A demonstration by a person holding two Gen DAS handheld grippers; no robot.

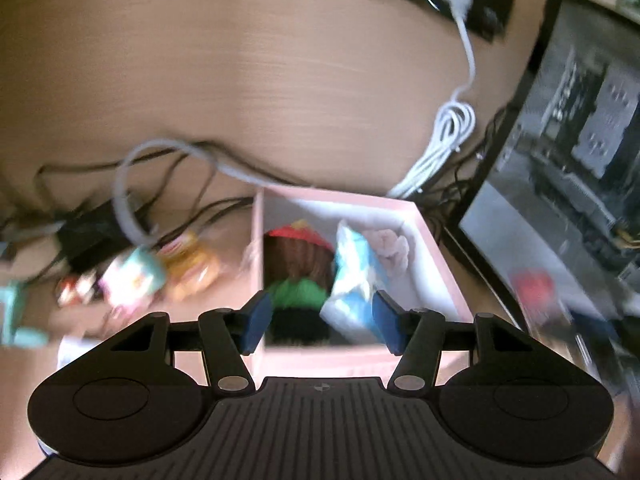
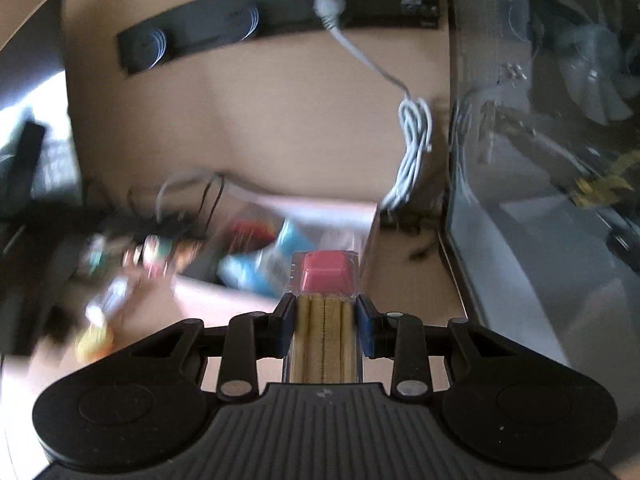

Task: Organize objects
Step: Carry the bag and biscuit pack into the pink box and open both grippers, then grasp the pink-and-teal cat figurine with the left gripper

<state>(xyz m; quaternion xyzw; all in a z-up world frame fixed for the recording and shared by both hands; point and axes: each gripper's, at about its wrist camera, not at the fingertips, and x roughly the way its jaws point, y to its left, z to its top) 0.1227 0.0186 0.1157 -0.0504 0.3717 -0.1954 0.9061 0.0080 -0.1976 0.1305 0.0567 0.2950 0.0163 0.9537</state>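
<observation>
Item in transit: clear plastic pack of tan wafer sticks with a pink-red dip tub [image 2: 326, 304], clamped between the closed-in jaws of the right gripper [image 2: 326, 322] at lower centre, just short of the pink open-top cardboard box [image 1: 436, 248]. Left gripper [image 1: 320, 322], jaws wide apart and empty, hangs over that box at lower centre. Judged step: delivery; next, carry the pack over the rim and release it, while loose snack packets [image 1: 160, 272] at left await collection.

Black power strip [image 2: 276, 20], coiled white cable [image 1: 444, 140], glass-sided computer case [image 1: 568, 152] on wooden desk [image 1: 240, 60]
</observation>
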